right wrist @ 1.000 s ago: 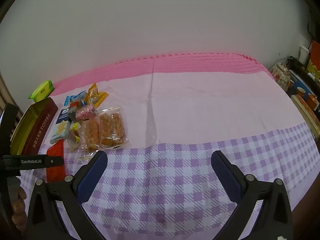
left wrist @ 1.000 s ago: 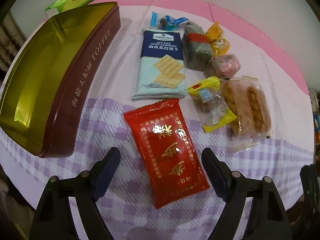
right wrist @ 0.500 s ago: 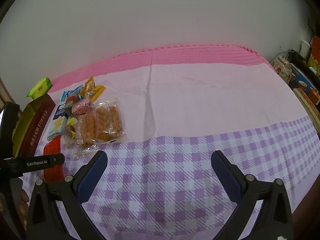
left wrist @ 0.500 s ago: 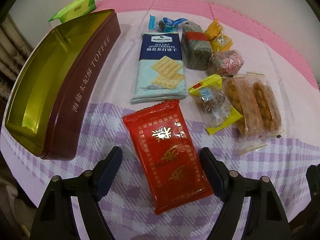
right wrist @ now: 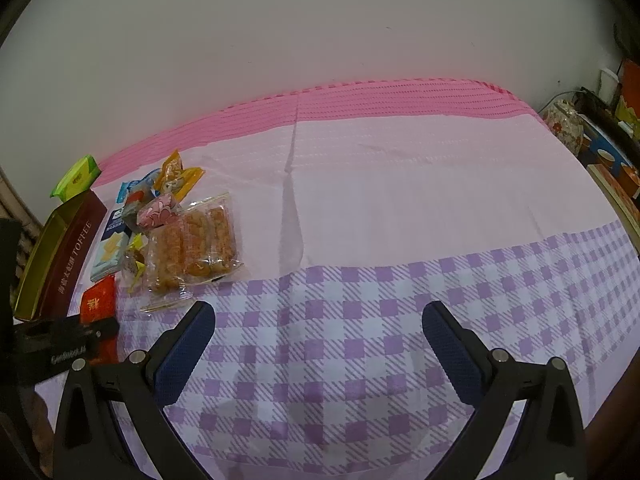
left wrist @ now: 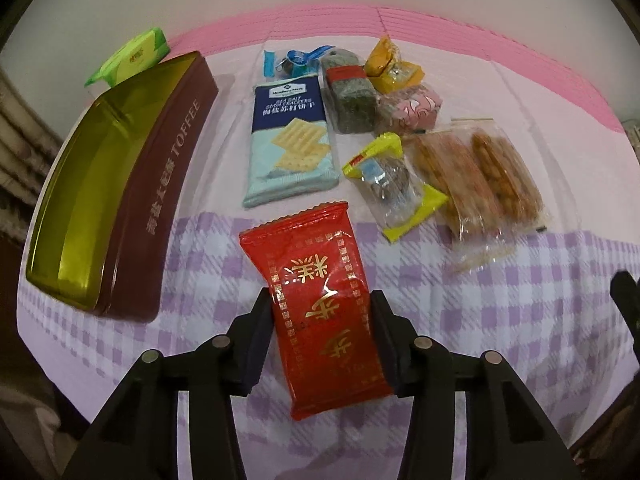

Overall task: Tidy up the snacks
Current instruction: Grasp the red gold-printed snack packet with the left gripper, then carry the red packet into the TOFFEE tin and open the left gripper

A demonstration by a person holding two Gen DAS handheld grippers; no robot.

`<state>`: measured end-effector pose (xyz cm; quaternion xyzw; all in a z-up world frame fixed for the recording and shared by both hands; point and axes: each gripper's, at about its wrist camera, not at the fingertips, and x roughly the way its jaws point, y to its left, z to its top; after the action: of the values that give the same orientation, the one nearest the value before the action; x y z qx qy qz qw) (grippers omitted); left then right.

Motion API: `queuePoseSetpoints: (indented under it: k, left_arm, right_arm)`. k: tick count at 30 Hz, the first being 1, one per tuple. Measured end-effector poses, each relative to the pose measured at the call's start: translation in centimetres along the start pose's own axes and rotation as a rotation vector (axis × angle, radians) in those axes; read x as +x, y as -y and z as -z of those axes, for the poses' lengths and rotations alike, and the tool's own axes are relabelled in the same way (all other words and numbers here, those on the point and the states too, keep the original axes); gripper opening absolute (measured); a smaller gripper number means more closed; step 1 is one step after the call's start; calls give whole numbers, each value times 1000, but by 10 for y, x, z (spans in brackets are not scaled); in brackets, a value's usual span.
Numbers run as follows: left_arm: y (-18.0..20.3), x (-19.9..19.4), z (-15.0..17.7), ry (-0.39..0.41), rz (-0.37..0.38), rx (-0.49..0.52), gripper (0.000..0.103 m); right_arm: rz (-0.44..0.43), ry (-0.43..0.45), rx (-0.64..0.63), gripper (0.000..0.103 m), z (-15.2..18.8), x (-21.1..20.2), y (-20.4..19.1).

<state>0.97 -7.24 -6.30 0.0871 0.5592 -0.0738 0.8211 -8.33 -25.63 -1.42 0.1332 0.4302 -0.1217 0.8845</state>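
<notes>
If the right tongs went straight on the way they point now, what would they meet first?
Probably just the tablecloth: the right tongs stand open over bare purple check, the snack pile off to one side. Depth is uncertain.

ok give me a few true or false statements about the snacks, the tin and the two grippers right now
1. The left gripper is closed on the red packet. True.
2. The toffee tin already holds several snacks. False: its gold inside shows nothing in it.
3. The right gripper grips the cracker pack. False: it is open over bare checked cloth.
4. The green packet lies beyond the tin's far end. True.
</notes>
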Motion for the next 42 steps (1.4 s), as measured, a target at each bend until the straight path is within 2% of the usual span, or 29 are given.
queuePoseSetpoints:
  k: [6,14,24,28,35,42]
  left_arm:
    - [-22,-10,15,-5,27,14,48]
    - [-39,-46,27,48,34,60,48]
    - [-48,-87,20,101,41,60,48]
    - [-54,-100,13,126,35,46,48]
    - [-75,-120,-7,172,6,18,48]
    - [-108,-129,-35,216,-105,1,48]
  right_arm:
    - [25,-20,7,103,2,13,4]
    - [69,-67,30,103,-3,45,11]
    - [136,-92,-27,103,-8,67,0]
    - [134,-87,-25,103,-8,68,1]
    - [134,-89,-25,103,-9,69,2]
    - [133,-88,-26,103,-9,69,3]
